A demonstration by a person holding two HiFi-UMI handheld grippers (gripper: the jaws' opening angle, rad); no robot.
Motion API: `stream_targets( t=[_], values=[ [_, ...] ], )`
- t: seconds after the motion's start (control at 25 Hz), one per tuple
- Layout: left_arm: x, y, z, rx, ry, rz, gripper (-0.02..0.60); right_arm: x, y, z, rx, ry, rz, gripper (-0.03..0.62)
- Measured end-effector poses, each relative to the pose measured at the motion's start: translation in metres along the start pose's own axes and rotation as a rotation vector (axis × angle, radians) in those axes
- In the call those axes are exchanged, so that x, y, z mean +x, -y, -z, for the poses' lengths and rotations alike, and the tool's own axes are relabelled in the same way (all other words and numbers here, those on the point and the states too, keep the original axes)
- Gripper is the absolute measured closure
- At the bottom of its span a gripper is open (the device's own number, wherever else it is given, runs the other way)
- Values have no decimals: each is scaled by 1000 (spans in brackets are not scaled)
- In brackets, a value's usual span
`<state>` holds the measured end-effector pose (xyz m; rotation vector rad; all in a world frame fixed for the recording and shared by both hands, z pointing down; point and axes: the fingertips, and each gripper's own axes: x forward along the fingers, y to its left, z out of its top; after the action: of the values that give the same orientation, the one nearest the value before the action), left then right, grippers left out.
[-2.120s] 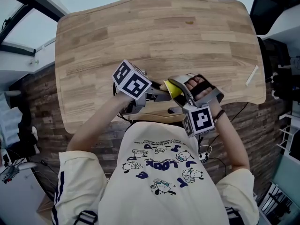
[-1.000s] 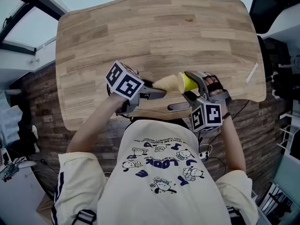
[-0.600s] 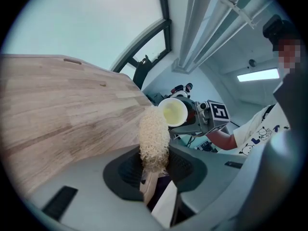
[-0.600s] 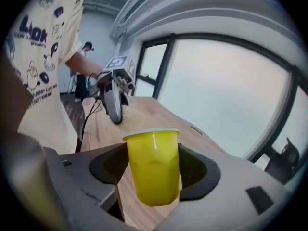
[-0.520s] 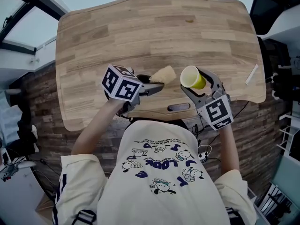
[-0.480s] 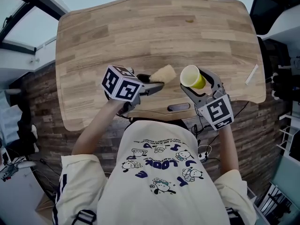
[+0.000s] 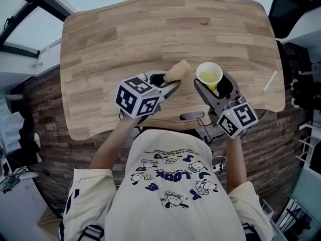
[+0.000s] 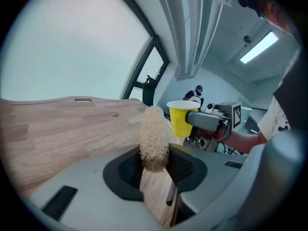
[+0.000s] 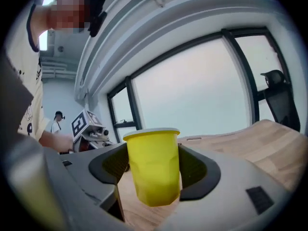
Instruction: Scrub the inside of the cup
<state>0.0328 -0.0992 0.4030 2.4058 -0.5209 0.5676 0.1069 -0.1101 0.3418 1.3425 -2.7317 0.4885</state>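
Beside tall windows (image 9: 192, 95), pale wooden tabletop (image 7: 100, 44)

I take this for an office-like lab or test room, not a home. I see tall windows (image 9: 192, 90) in dark frames, exposed pipes (image 8: 192, 28) and a strip light (image 8: 259, 47) on the ceiling. There is a black office chair (image 9: 275, 88) and a plain wooden desk (image 7: 100, 44) with cables (image 7: 216, 164) hanging under it. Another person (image 8: 196, 91) stands in the background.
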Motion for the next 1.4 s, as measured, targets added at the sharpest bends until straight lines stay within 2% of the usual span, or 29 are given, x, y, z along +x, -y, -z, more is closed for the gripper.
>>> stream_targets(
  t=[0.2, 0.4, 0.64, 0.84, 1.4],
  values=[
    [-2, -6, -17, 80, 92, -91, 446, 2, 5, -7, 41, 52, 54, 281],
    [-6, -10, -29, 81, 203, -168, 446, 2, 4, -8, 107, 111, 104, 281],
    [-18, -9, -38, 136, 300, -255, 446, 2, -1, -5, 147, 144, 136, 281],
    [-23, -10, -34, 161, 321, -312, 446, -2, -4, -2, 153, 153, 160, 281],
    [-26, -11, -34, 125, 369, -353, 446, -8, 2, -3, 168, 177, 198, 283]
  ],
)
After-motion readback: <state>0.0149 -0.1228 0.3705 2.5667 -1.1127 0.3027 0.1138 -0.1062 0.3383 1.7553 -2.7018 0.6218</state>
